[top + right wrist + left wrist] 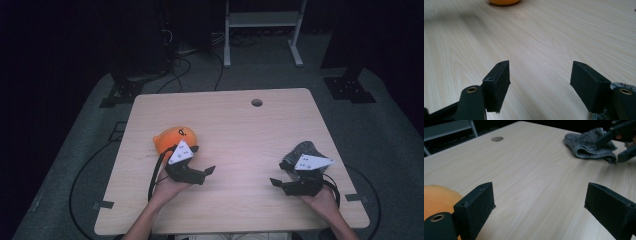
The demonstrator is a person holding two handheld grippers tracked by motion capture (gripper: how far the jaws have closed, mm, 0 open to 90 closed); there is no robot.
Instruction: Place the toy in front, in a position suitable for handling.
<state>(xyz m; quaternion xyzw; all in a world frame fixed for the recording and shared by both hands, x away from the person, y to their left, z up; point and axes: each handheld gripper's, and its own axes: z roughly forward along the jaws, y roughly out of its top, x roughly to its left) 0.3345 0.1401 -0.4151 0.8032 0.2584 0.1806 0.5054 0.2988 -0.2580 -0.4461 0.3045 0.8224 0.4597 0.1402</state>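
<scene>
An orange plush toy (172, 138) with a dark face mark lies on the left part of the light wooden table (235, 130); its edge shows as the orange plush (436, 200) beside my left jaw and as the plush (504, 2) far off in the right gripper view. My left gripper (210, 171) lies just in front of it, pointing right, open with nothing between the jaws. A folded grey cloth (303, 152) lies at the right; the cloth (590, 143) is also seen across the table. My right gripper (275, 182) sits in front of it, pointing left, open and empty.
A round cable hole (257, 102) sits near the table's far edge. Black stand bases (120, 92) and cables lie on the grey floor beyond, with a white frame (262, 30) at the back. Bare wood lies between the two grippers.
</scene>
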